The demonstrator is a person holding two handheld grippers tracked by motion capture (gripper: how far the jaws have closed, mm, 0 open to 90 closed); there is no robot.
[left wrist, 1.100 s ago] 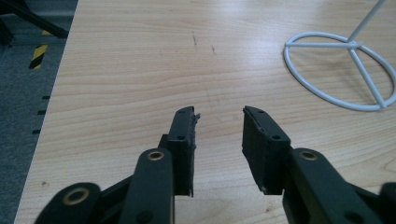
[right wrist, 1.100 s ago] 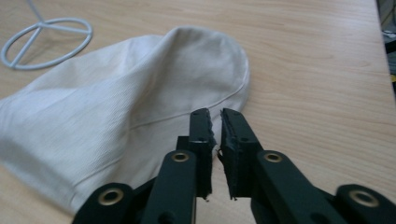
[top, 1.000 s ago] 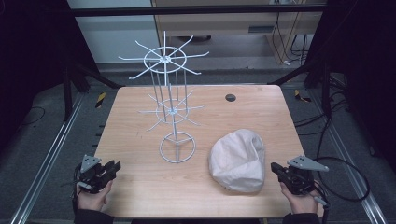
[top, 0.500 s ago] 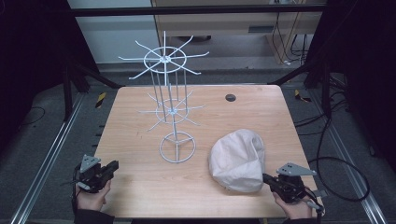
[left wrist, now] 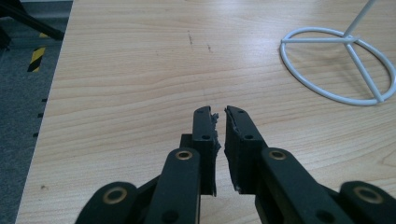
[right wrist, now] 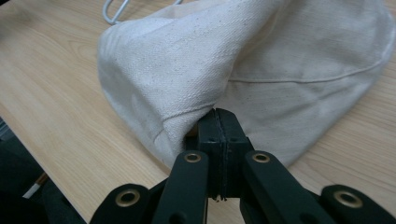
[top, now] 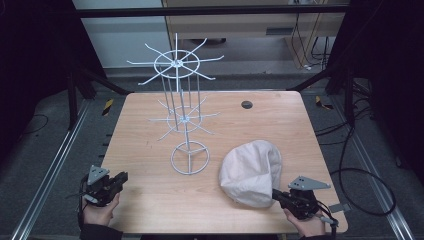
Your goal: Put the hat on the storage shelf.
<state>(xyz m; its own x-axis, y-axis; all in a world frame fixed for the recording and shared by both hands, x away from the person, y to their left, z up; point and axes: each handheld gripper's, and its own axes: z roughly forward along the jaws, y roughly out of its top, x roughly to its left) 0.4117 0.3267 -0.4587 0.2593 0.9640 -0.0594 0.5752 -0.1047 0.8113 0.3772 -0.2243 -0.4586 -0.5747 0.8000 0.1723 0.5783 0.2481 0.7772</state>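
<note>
At the lower left of the high view your left hand (top: 97,212) holds the left gripper (top: 121,178) low over the table's (top: 150,200) near edge, pointing toward the centre; its jaws have just been closing and now stand almost together with a thin gap and nothing between them. Mid-frame stands the white wire rack (top: 182,120), well apart from both grippers. At the lower right your right hand (top: 307,226) aims the right gripper (top: 276,195) at the cream cloth hat (top: 250,172), jaws pressed together with their tips touching the hat's near edge; whether any fabric is pinched between them is hard to make out.
</note>
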